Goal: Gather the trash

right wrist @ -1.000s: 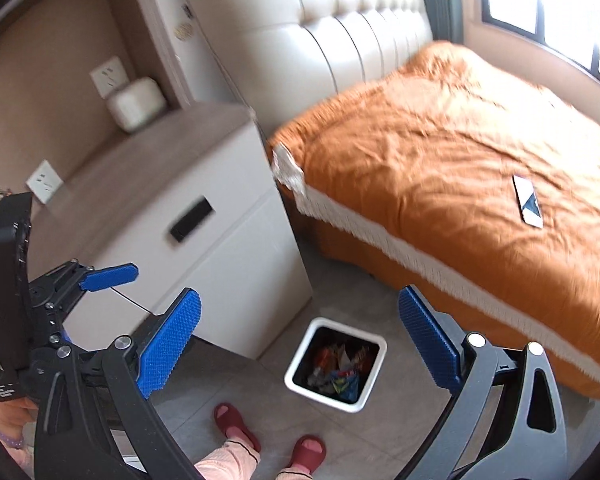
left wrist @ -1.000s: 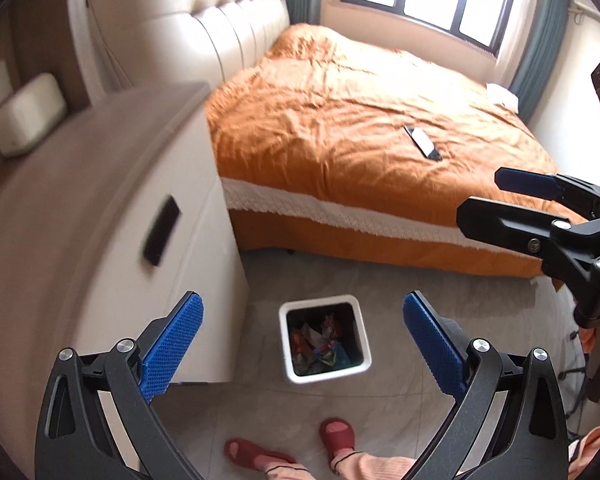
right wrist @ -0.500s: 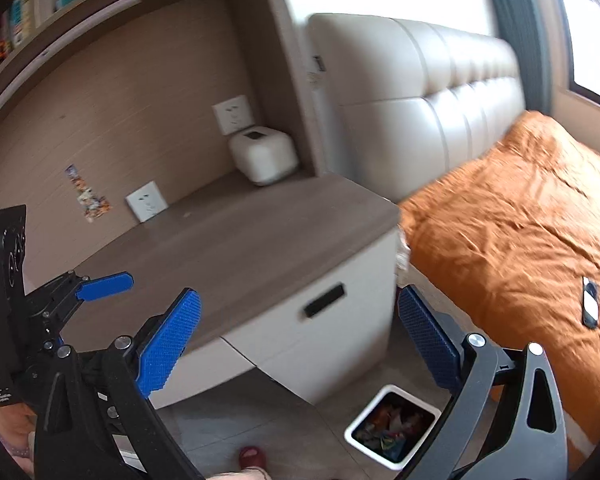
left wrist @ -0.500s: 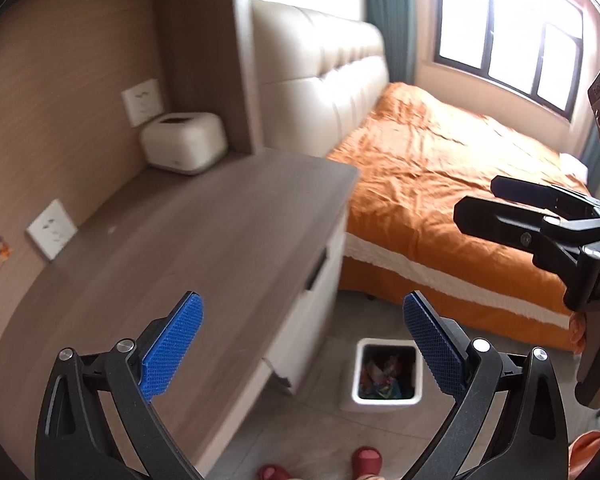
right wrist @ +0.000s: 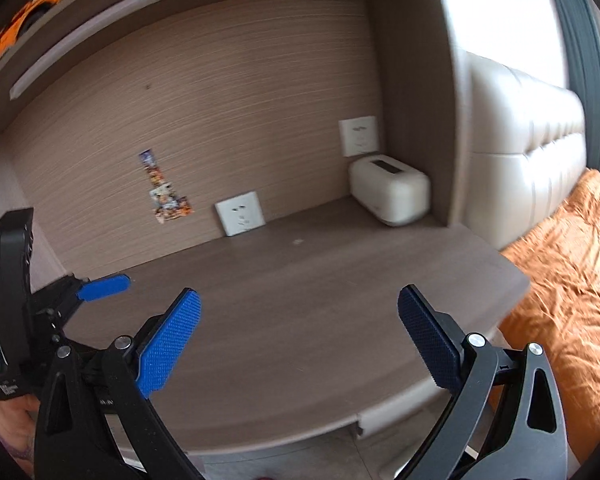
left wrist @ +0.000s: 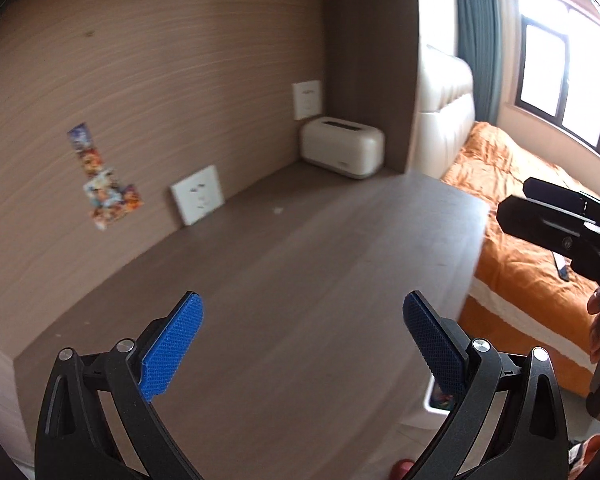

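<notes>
Nearest, left gripper: jaws spread wide, nothing between two blue ridged pads on black frames. Right gripper the same, jaws spread and bare. Below both, one broad counter of brown wood grain with a rounded front edge. Just past its right edge, low on the floor, a white square trash bin with colourful scraps inside, mostly hidden behind the left gripper's right jaw. At the back right corner, one smooth cream rounded box with a top slot. On the back wall, two white sockets and a strip of bright stickers. Farther right, a crumpled orange bed and a padded cream headboard.
</notes>
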Action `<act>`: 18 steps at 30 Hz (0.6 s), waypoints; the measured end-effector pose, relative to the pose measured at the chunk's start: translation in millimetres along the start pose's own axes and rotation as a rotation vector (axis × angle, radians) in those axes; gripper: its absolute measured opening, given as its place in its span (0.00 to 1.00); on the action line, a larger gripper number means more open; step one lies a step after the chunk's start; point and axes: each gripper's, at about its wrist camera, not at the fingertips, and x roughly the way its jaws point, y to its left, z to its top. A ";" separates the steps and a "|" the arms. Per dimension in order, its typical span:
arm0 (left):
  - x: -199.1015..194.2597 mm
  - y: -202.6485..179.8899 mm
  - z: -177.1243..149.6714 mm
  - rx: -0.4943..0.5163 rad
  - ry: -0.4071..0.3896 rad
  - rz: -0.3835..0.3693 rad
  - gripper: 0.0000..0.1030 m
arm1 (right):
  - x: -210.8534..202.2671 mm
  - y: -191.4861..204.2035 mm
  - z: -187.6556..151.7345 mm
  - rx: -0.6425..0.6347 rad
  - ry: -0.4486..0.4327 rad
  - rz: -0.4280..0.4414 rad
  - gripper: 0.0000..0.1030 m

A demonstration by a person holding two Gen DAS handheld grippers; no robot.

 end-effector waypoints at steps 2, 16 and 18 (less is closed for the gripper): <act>-3.1 22.1 -1.4 -0.015 -0.004 0.003 0.95 | 12.7 22.9 2.2 -0.022 0.009 -0.002 0.96; -25.6 133.2 -15.0 -0.097 -0.043 0.017 0.95 | 45.7 114.6 17.0 -0.081 0.001 0.001 0.96; -28.0 141.8 -16.5 -0.100 -0.049 0.019 0.95 | 48.2 123.0 17.4 -0.085 0.003 0.000 0.96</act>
